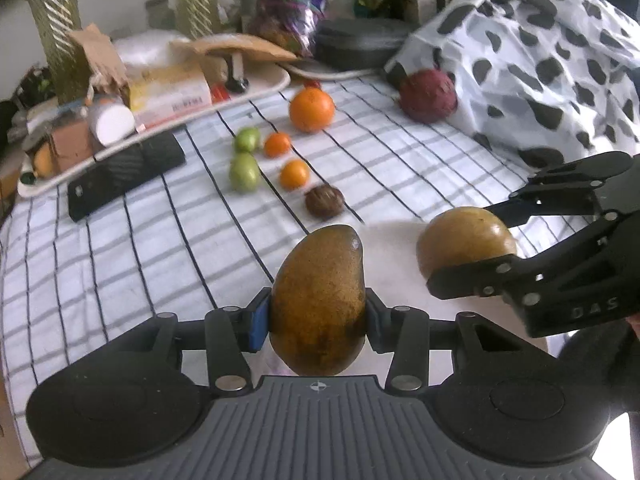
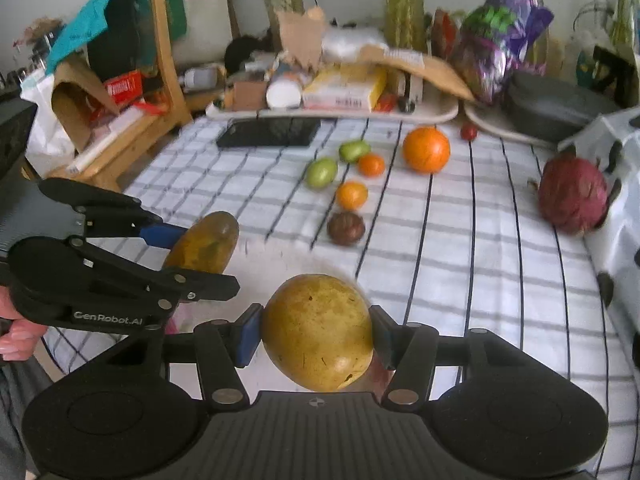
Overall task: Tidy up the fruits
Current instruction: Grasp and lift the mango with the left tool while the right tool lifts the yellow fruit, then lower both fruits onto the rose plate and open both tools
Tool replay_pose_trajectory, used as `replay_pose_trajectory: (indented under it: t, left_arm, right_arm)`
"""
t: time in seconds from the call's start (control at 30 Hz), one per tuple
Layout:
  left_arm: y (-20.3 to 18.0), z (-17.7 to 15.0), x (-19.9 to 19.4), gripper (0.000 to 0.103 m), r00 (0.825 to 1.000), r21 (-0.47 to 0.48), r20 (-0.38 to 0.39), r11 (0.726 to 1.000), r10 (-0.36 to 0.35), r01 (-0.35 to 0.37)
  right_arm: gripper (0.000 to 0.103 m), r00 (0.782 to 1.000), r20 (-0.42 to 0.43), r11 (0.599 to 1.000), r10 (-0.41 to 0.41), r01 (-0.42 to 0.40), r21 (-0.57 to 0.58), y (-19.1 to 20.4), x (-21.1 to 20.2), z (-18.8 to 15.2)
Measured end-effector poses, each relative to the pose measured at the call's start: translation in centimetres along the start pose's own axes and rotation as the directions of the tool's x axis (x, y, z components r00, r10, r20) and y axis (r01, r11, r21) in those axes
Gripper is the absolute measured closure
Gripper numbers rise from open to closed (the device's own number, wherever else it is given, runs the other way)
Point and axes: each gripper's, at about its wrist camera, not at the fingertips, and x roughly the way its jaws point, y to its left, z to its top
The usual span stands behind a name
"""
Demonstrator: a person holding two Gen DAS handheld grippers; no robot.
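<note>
Two mangoes are held at this moment, one in each gripper. The left gripper [image 1: 318, 314] is pinched on a long brownish mango [image 1: 320, 304], which is gripped near its lower half and stands nearly upright between the fingers. The right gripper [image 2: 316, 338] is clamped on a rounder yellow mango [image 2: 318, 332], and this one is squeezed at its two sides. Both fruits are seen above the checked cloth [image 1: 120, 240], and the right gripper is found just to the right of the left one.

Ahead of the left gripper, a dark brown fruit [image 1: 324, 201] is lying on the cloth. Beyond it, two small oranges [image 1: 294, 174] are placed in a line, and a large orange [image 1: 311, 109] is set further away. Two green fruits [image 1: 244, 172] are placed to the left of the small oranges. A black phone [image 1: 124, 176] is lying further left, just beside a white tray [image 1: 160, 128] filled with boxes. Far ahead and to the right, a dark red fruit [image 1: 428, 95] is resting against a spotted cloth [image 1: 540, 60].
</note>
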Motion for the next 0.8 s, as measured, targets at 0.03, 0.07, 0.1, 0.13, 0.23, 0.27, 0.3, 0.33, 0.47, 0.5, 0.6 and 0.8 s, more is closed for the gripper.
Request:
replay_pose_trajectory:
  t: [0.03,0.07,0.1,0.13,0.23,0.27,0.3,0.33,0.47,0.5,0.6,0.8]
  left_arm:
    - [-0.2,-0.3,0.1,0.059,1.000,-0.002,-0.011,1.000,-0.003,0.003]
    - [-0.3,-0.5,0.3,0.059,1.000,-0.004,-0.022,1.000,-0.005,0.005]
    - [-0.4,-0.7,0.4,0.059,0.999,-0.005,-0.032,1.000,-0.007,0.007]
    - [-0.5,-0.9,0.6,0.059,0.999,-0.008,-0.044,1.000,-0.008,0.008]
    - [-0.5,-1.4,1.0,0.058,0.998,-0.021,-0.062,1.000,-0.008,0.007]
    - [-0.5,-1.4,1.0,0.058,0.998,-0.025,-0.059,1.000,-0.008,0.007]
    - [-0.5,-1.5,0.9,0.058,0.998,-0.033,-0.056,0.999,-0.007,0.005]
    - [-0.5,-1.5,0.9,0.058,0.999,-0.039,-0.054,0.999,-0.004,0.002]
    - [-0.6,-1.7,0.6,0.058,0.999,-0.053,-0.053,0.998,0.014,-0.016]
    - [-0.6,-1.8,0.5,0.058,0.998,-0.058,-0.055,0.998,0.017,-0.020]
    - [-0.6,-2.0,0.2,0.057,0.998,-0.070,-0.062,0.997,0.028,-0.033]
    - [-0.6,-2.7,-1.4,0.051,0.997,-0.104,-0.034,0.992,0.066,-0.070]
  right_arm:
    - [0.045,1.000,-0.013,1.000,-0.011,0.010,-0.005,0.2,0.2,-0.3]
    - [0.045,0.999,-0.027,1.000,-0.020,0.020,-0.011,0.3,0.4,-0.6]
    - [0.045,0.999,-0.039,1.000,-0.025,0.025,-0.017,0.4,0.7,-0.8]
    - [0.045,0.998,-0.049,0.999,-0.027,0.026,-0.024,0.5,0.9,-1.0]
    - [0.045,0.997,-0.068,0.999,-0.033,0.030,-0.045,0.7,1.4,-1.4]
    - [0.044,0.997,-0.070,0.998,-0.033,0.030,-0.054,0.9,1.6,-1.5]
    - [0.045,0.997,-0.071,0.998,-0.036,0.031,-0.062,1.0,1.7,-1.5]
    - [0.043,0.997,-0.064,0.997,-0.046,0.041,-0.069,1.2,1.7,-1.6]
    - [0.012,0.999,-0.014,0.996,-0.050,0.049,-0.078,1.9,0.8,-1.8]
    - [0.007,0.998,-0.002,0.994,-0.065,0.065,-0.088,2.1,0.5,-1.9]
    - [0.000,0.993,0.036,0.987,-0.113,0.116,-0.114,2.8,-0.3,-2.1]
    - [0.000,0.981,0.090,0.976,-0.172,0.182,-0.116,3.5,-2.0,-2.8]
